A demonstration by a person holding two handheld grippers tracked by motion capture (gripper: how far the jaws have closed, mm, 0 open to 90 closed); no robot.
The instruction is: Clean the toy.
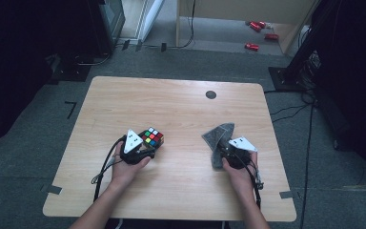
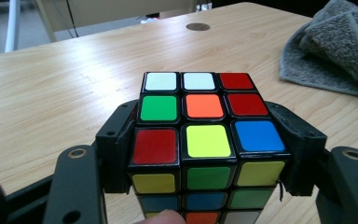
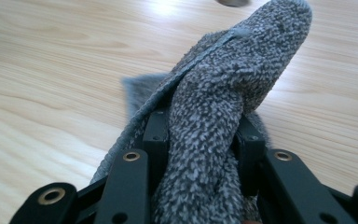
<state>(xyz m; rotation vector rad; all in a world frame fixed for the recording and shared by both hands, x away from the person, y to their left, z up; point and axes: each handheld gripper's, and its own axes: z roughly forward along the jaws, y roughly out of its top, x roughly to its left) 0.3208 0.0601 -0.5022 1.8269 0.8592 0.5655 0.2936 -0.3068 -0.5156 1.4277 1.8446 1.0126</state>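
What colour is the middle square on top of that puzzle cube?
Orange, on the puzzle cube; the left gripper view shows it best.

The cube's (image 2: 205,140) lower rows are cut off at the left gripper view's bottom edge; the cloth (image 3: 214,140) hides the jaws' inner faces.

Multicoloured cube (image 2: 205,140), speckled grey cloth (image 3: 214,116), pale wood-grain table (image 1: 171,100)
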